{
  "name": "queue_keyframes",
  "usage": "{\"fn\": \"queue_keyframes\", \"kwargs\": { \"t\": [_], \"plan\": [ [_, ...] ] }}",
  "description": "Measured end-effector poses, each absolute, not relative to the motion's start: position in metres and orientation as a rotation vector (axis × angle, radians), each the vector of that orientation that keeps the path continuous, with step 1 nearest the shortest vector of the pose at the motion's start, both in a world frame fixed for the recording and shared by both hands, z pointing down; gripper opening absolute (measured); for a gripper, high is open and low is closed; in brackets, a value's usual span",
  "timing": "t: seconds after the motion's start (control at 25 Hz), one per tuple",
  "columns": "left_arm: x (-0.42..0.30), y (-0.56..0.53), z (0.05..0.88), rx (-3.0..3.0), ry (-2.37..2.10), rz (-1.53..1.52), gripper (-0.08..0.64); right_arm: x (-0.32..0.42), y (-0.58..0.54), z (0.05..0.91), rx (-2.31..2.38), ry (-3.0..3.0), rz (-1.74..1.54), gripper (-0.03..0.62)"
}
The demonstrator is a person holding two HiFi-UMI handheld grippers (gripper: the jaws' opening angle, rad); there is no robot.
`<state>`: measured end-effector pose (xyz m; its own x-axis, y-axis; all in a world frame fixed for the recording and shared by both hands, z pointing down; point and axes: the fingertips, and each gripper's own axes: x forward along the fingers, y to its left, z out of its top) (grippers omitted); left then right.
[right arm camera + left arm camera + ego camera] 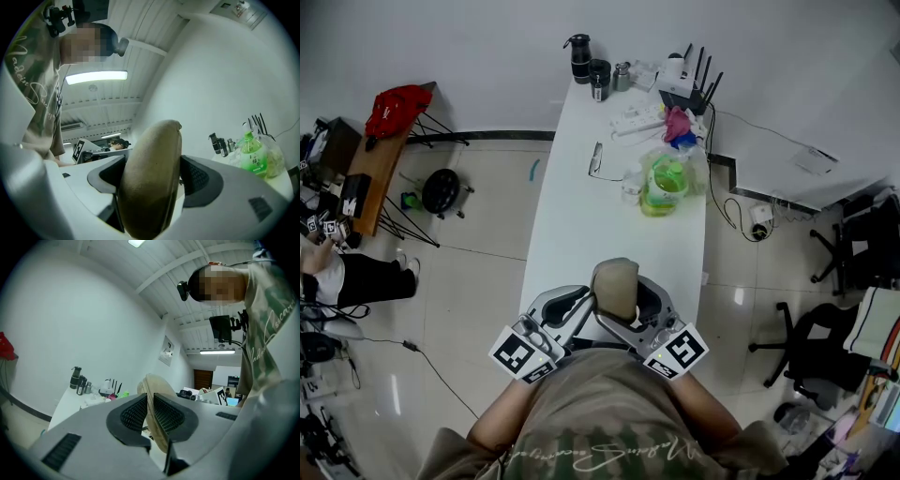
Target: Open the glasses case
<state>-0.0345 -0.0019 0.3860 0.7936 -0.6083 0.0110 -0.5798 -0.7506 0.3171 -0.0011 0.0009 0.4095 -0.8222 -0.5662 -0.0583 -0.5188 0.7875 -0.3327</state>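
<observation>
White covers most of what we look down on: a long narrow table [581,216] with a rounded near end, butted against a plain white wall [487,56], over glossy cream floor tiles [478,281]. At the table's far end stand a black flask [580,58], a router [680,84] with upright antennas and a green bottle [666,178] inside a crinkled clear bag. A pair of glasses [596,159] lies nearer to us. A red bag [397,105] sits on a wooden bench [375,169] at the left.

We hold the glasses case [615,286] upright over the near end, just before our chest. It is tan, matte and suede-like, a rounded clamshell. Our left gripper [149,411] is nearly closed, its black ribbed pads [133,413] pinching a thin edge of the case. Our right gripper [154,178] clamps the case's bulging body between its jaws.
</observation>
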Motion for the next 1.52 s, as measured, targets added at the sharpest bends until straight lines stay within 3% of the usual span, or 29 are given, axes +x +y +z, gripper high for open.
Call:
{"fn": "queue_keyframes", "kwargs": {
  "t": [0.24, 0.68, 0.96, 1.36, 1.52],
  "plan": [
    [-0.032, 0.001, 0.386, 2.649, -0.791, -0.204, 0.049, 0.0, 0.002, 0.413, -0.782, 2.793, -0.578, 0.371],
    [-0.008, 0.026, 0.367, 2.772, -0.536, -0.245, 0.048, -0.002, 0.016, 0.427, -0.32, 2.488, -1.154, 0.371],
    [-0.009, 0.024, 0.377, 2.768, -0.613, -0.163, 0.048, 0.006, 0.008, 0.434, -0.478, 2.495, -1.098, 0.36],
    [-0.01, 0.029, 0.402, 2.852, -0.758, 0.183, 0.049, 0.02, -0.011, 0.427, -0.618, 2.479, -1.065, 0.359],
    [-0.013, 0.025, 0.407, 2.855, -0.826, 0.183, 0.097, 0.02, -0.008, 0.426, -0.719, 2.501, -0.986, 0.36]
  ]
}}
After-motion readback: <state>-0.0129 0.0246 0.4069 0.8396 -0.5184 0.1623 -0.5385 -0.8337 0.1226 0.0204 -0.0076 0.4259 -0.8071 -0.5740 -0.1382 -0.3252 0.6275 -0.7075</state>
